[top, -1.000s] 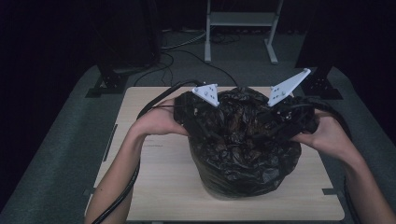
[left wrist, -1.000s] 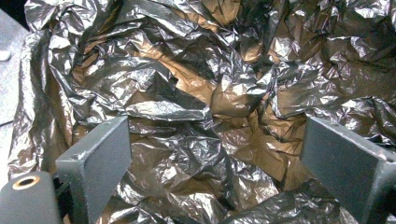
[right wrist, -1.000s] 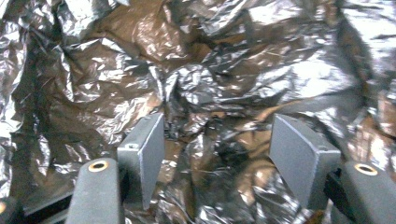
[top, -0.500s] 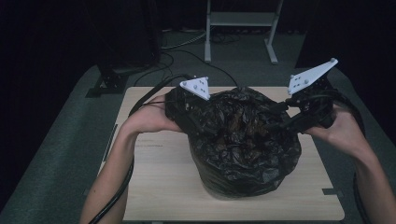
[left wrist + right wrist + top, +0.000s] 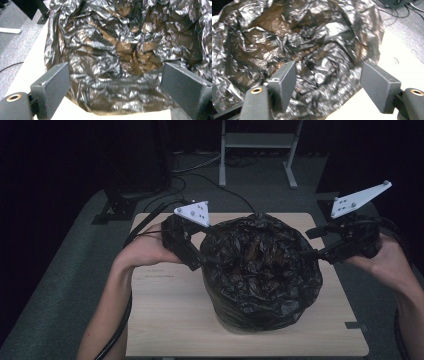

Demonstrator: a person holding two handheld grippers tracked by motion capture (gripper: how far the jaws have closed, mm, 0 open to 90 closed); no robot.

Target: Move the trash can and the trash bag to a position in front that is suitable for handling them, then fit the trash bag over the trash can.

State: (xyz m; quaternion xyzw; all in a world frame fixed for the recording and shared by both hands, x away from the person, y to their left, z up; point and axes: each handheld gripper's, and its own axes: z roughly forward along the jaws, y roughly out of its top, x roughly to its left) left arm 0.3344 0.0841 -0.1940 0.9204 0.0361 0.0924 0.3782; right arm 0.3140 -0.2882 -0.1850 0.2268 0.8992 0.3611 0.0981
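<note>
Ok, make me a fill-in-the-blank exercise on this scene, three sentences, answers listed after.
1. The crumpled bin bag on the table is ____ in colour.
2. The jaws of the right gripper stand ____, with nothing pinched between them.
3. In the high view, the left gripper sits at the bag's ____ side.

Missing words: black; open; left

No readable text, labels, brands or numbers. A faint printed line on the table (image 5: 165, 285) is too small to read.
</note>
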